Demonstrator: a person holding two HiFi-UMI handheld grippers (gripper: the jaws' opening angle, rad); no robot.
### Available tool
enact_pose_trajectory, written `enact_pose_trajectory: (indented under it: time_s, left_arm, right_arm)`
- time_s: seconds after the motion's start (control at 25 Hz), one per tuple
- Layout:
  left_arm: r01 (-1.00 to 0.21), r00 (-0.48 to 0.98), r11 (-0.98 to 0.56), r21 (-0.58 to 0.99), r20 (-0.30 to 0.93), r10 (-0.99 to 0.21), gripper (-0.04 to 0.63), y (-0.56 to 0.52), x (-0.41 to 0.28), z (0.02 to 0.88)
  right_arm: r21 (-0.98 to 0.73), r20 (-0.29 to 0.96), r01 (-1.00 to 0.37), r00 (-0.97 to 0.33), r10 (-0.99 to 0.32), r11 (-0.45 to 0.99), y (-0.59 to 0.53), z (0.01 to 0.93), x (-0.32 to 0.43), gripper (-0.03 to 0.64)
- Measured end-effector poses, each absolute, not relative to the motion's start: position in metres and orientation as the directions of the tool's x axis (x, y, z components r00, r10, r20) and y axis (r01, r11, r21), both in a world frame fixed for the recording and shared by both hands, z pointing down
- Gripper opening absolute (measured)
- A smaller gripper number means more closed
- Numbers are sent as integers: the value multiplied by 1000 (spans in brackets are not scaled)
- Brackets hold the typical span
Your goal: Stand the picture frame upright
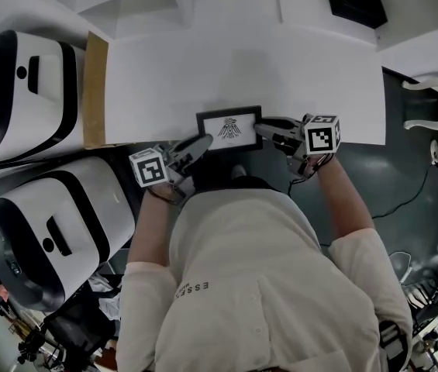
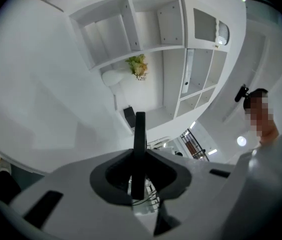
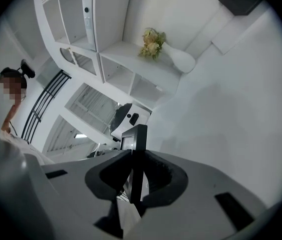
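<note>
A black picture frame (image 1: 229,129) with a white print of a dark emblem is at the near edge of the white table (image 1: 242,60), its face turned up toward the head camera. My left gripper (image 1: 203,142) is shut on its left edge. In the left gripper view the frame (image 2: 140,139) shows edge-on as a thin black bar between the left gripper (image 2: 139,181) jaws. My right gripper (image 1: 259,128) is shut on its right edge. The right gripper view has the frame's corner (image 3: 135,144) standing up out of the right gripper (image 3: 134,181) jaws.
Two big white-and-black machines (image 1: 29,91) (image 1: 48,239) stand left of the table beside a brown board (image 1: 94,91). A black box (image 1: 356,2) sits at the far right. White shelves hold a vase of flowers (image 3: 153,43). A white chair (image 1: 436,107) is at right.
</note>
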State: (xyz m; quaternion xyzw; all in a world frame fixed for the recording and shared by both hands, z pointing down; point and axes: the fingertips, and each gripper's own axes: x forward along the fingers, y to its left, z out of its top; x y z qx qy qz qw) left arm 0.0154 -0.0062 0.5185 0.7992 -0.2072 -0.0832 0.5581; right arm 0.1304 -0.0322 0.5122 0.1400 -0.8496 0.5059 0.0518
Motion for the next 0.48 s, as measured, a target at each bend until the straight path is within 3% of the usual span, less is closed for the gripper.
enact_pose_trajectory:
  time_s: [0.48]
  left_arm:
    - [-316, 906, -365, 876, 163, -391, 74, -111, -62, 507]
  right_arm:
    - [-754, 354, -439, -898, -261, 488, -128, 499, 52, 91]
